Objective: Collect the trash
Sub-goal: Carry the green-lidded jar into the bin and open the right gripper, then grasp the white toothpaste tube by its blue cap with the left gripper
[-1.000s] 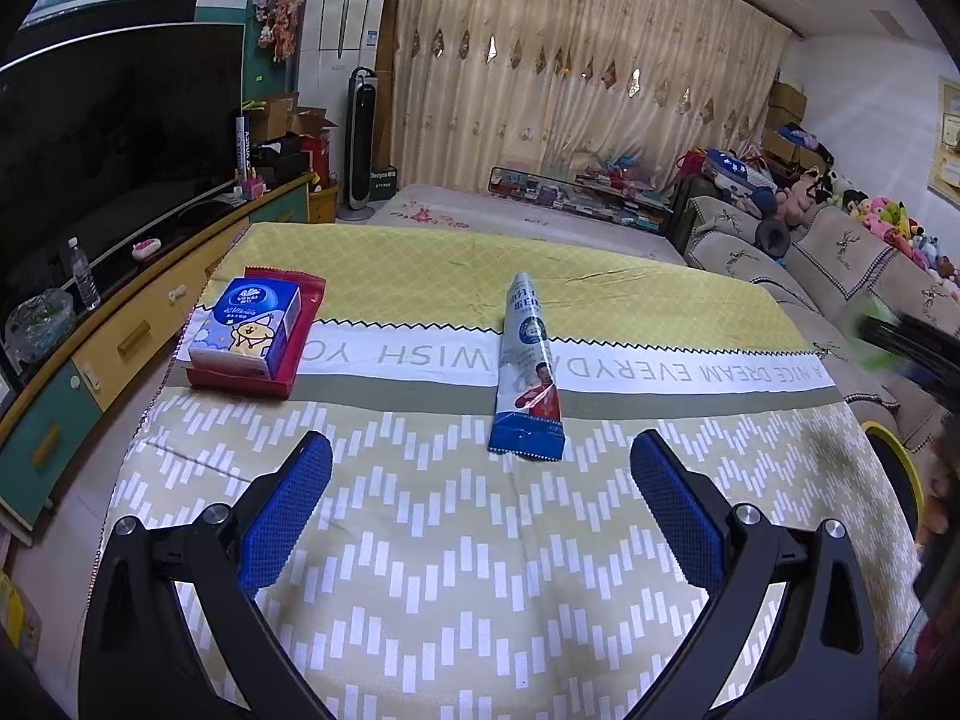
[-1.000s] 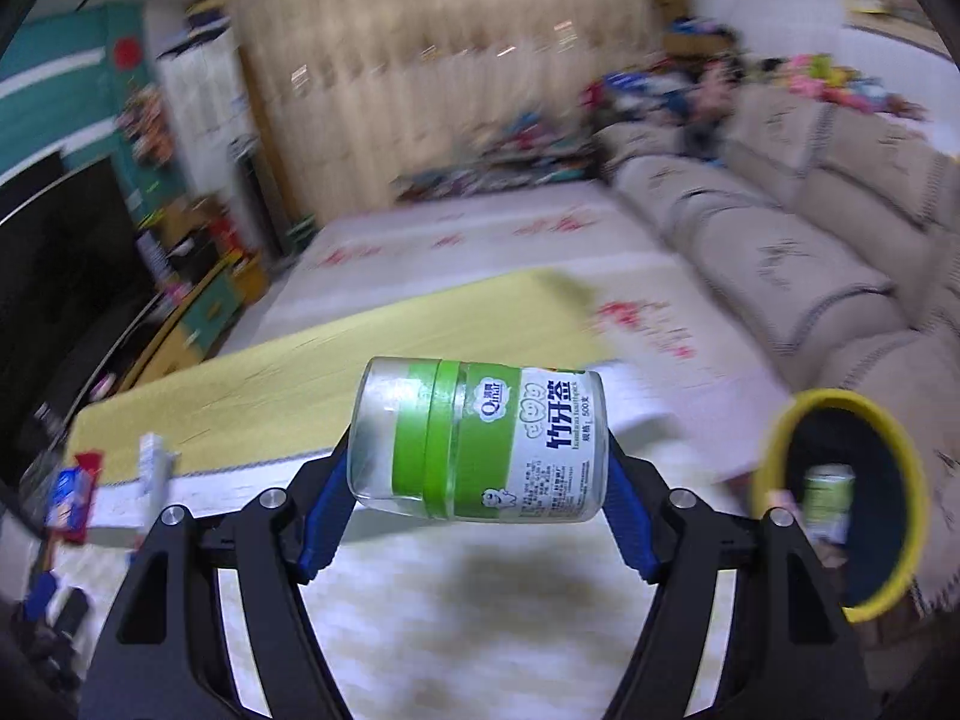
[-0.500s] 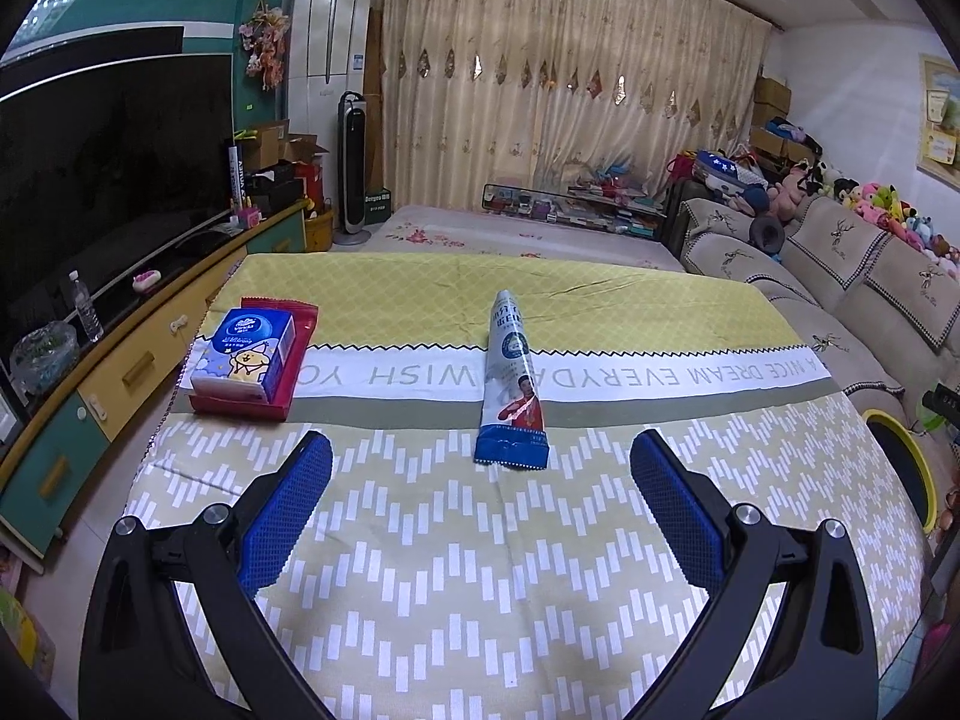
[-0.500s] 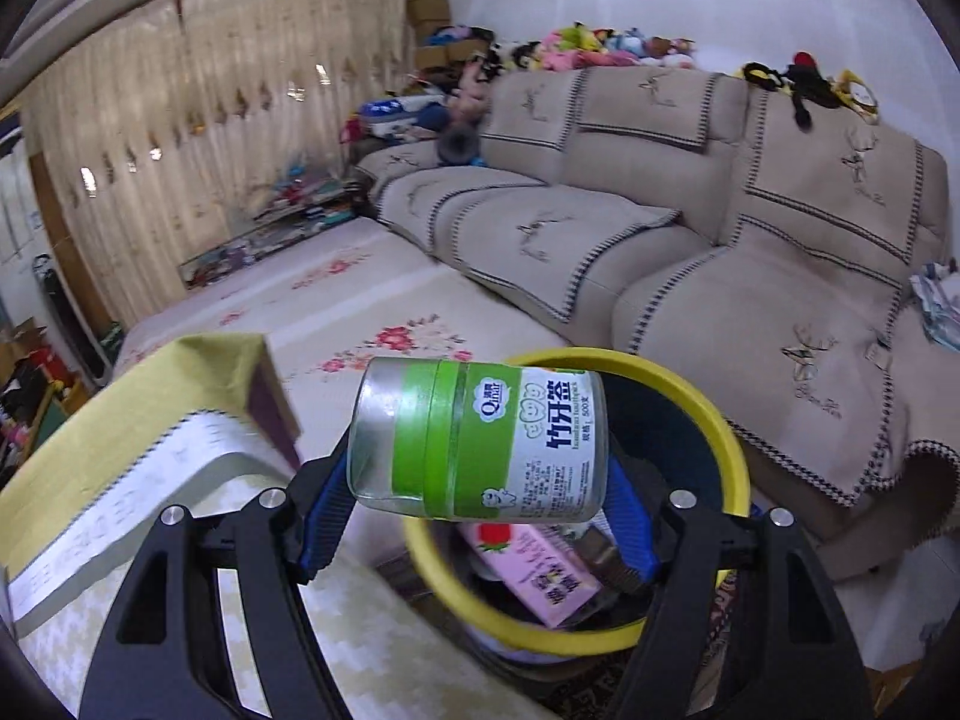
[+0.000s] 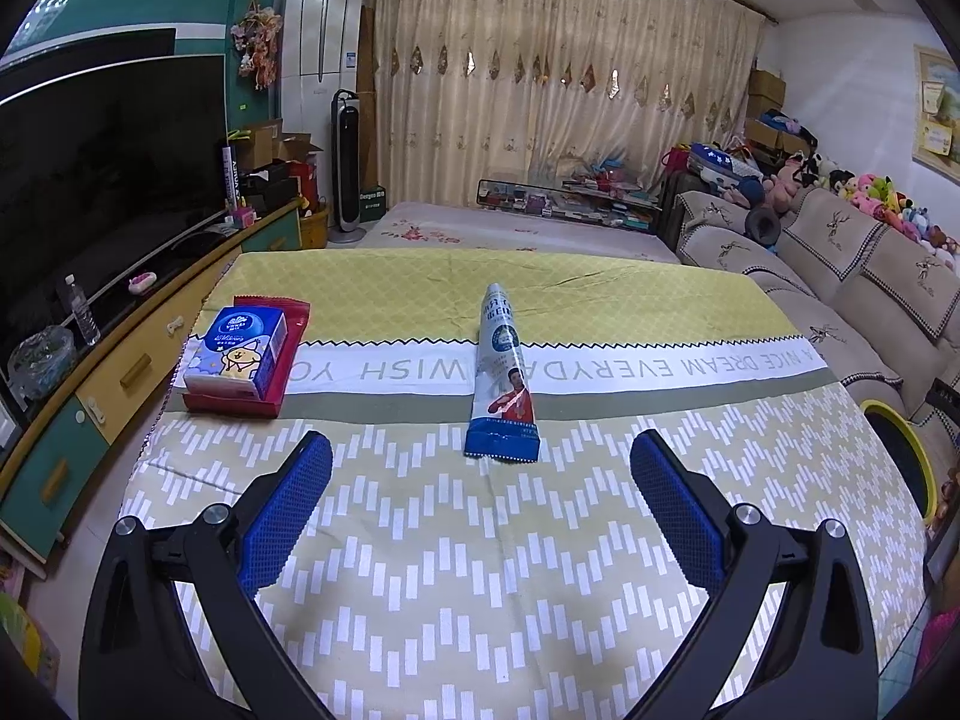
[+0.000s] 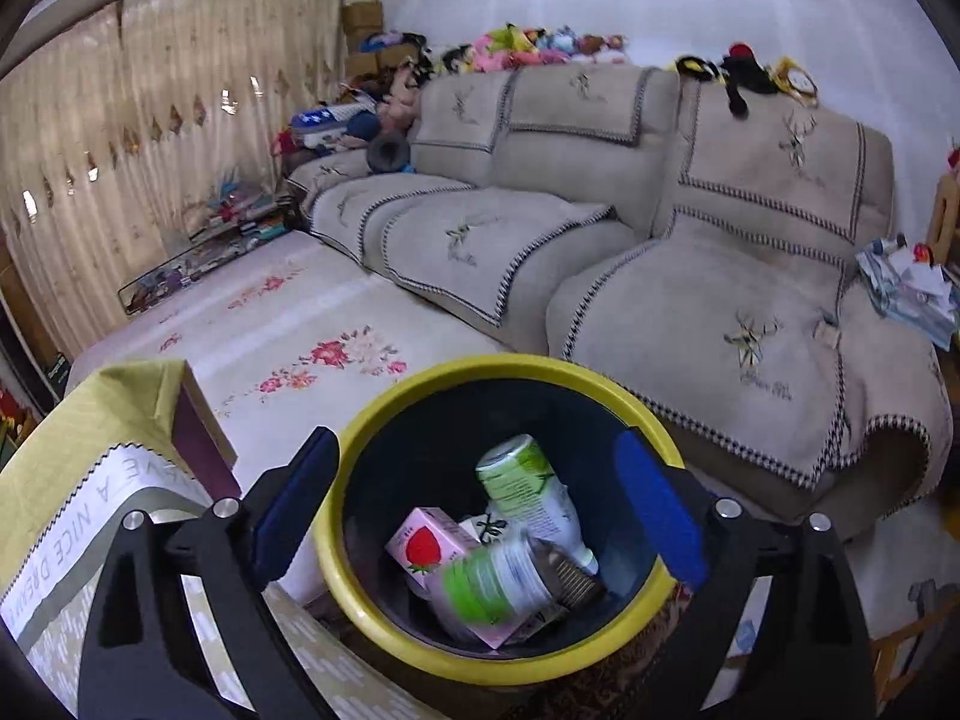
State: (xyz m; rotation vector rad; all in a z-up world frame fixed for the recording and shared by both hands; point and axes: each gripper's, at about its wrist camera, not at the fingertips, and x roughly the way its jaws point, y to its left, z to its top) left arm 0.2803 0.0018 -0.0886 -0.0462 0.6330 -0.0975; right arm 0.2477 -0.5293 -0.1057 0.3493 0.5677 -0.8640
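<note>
My right gripper [image 6: 474,474] hangs over the yellow-rimmed bin [image 6: 384,420], its jaws opening with nothing between them. The green-labelled jar [image 6: 492,585] lies blurred inside the bin on a pink strawberry carton [image 6: 426,546] and a green-and-white bottle [image 6: 528,492]. In the left wrist view my left gripper [image 5: 480,468] stands open above the patterned tablecloth [image 5: 420,570]. A blue-and-white tube [image 5: 503,384] lies just beyond its fingertips, and a blue tissue pack [image 5: 240,351] rests on a red wrapper [image 5: 294,324] at the left. The bin's rim [image 5: 912,456] shows at the right edge.
A beige sofa [image 6: 690,252] stands right behind the bin, with soft toys along its back. The table corner [image 6: 150,396] is to the left of the bin. A TV cabinet [image 5: 120,372] runs along the table's left side.
My right gripper swung from over the table to above the bin, opened and let go of the green-labelled jar, which now lies in the bin. My left gripper stayed open and still.
</note>
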